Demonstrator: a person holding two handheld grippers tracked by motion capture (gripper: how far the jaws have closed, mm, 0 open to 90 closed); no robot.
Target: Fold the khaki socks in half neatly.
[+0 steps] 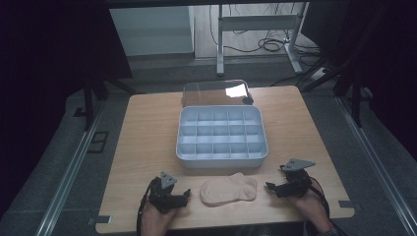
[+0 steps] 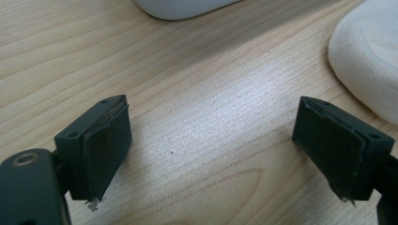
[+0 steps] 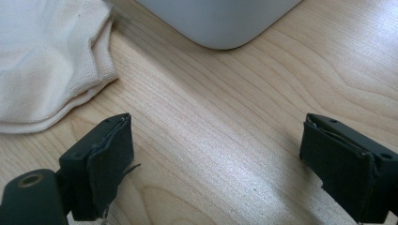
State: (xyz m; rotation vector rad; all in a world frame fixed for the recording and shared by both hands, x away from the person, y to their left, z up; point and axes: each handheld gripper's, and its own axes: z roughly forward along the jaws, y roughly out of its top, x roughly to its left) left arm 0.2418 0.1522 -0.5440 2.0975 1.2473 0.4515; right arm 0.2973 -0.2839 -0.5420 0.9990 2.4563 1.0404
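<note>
Nearest the camera, at the near edge of the light wooden table (image 1: 147,128), a person's two hands each hold a black two-jaw gripper, one on either side of a pale peach fabric sock (image 1: 228,191), which serves as the landmark here.

Left of the sock, the left gripper (image 1: 185,195) rests low over the table, its jaws spread wide with nothing between them. In the left gripper view only bare wood lies between the black pads (image 2: 105,150), and the sock's rounded end (image 2: 368,65) sits just beyond the far jaw, near it but not touching.

The sock lies flat in the middle, folded or doubled into soft layers, just in front of a white plastic organiser tray with many small square compartments (image 1: 221,158). Behind the tray stands its clear plastic lid (image 1: 216,92).

Right of the sock, the right gripper (image 1: 269,187) also stands released and empty, jaws wide apart. In the right gripper view the sock's layered edge (image 3: 56,75) is close beside one jaw, apart from it, with the tray's rounded corner (image 3: 220,23) beyond.

The sock looks light, limp and stretchy, not fragile, and likely to sag or unfold when lifted. A sensible hold would be a pinch through all layers at each end, one gripper per side.
</note>
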